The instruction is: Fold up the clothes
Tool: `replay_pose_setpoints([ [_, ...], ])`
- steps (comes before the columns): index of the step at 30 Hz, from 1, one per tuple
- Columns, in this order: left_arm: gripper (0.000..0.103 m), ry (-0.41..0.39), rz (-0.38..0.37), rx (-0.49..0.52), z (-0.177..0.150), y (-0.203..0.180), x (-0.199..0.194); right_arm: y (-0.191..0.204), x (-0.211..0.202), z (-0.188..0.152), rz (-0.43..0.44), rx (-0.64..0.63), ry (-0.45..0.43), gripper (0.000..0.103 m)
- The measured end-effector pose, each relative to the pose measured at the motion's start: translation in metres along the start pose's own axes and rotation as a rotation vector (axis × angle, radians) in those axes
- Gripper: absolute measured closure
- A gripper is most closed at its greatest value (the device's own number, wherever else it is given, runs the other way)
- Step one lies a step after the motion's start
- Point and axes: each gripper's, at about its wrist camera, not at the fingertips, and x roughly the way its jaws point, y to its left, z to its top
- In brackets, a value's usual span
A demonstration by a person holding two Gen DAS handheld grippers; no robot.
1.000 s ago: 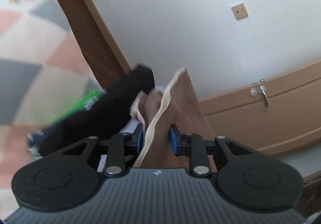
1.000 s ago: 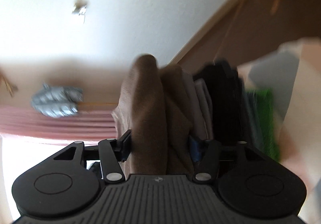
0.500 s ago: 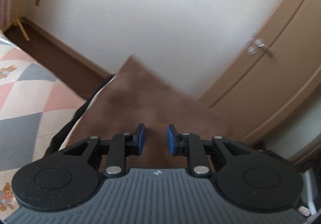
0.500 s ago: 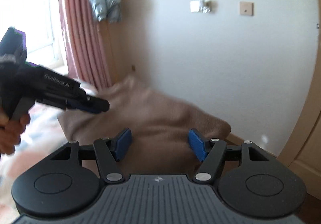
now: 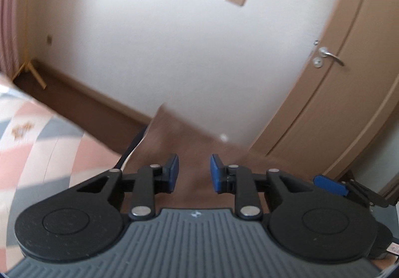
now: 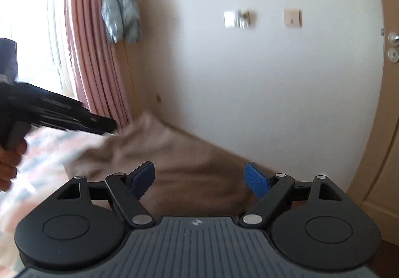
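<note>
two grippers, one brown cloth, both sets of fingers apart

left gripper (image 5: 193, 170) is showing a narrow gap with nothing clamped; right gripper (image 6: 200, 179) is spreading wide, gripping nothing. the one brown cloth (image 6: 179, 165) is lying blurred beyond both, at the edge of the patterned bed (image 5: 37, 138). one hand (image 6: 8, 162) is holding the left tool's handle.
</note>
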Motion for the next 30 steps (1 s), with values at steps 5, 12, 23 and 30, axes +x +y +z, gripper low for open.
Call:
replay_pose_setpoints([
  [5,0.081,0.087,-0.016,0.007,0.019,-0.021,0.050,-0.010,0.027,-0.003,0.048,0.061,0.070,0.029],
  [12,0.086,0.206,0.064,-0.046,0.021,-0.021,0.079,-0.031,0.027,0.002,0.051,0.169,0.147,0.031],
  [23,0.080,0.162,0.135,0.036,-0.045,-0.035,-0.034,0.019,-0.022,-0.020,0.137,-0.128,0.132,0.040],
  [30,0.085,0.178,0.228,0.064,-0.065,-0.040,-0.006,0.031,-0.004,-0.031,0.093,-0.184,0.149,0.040],
])
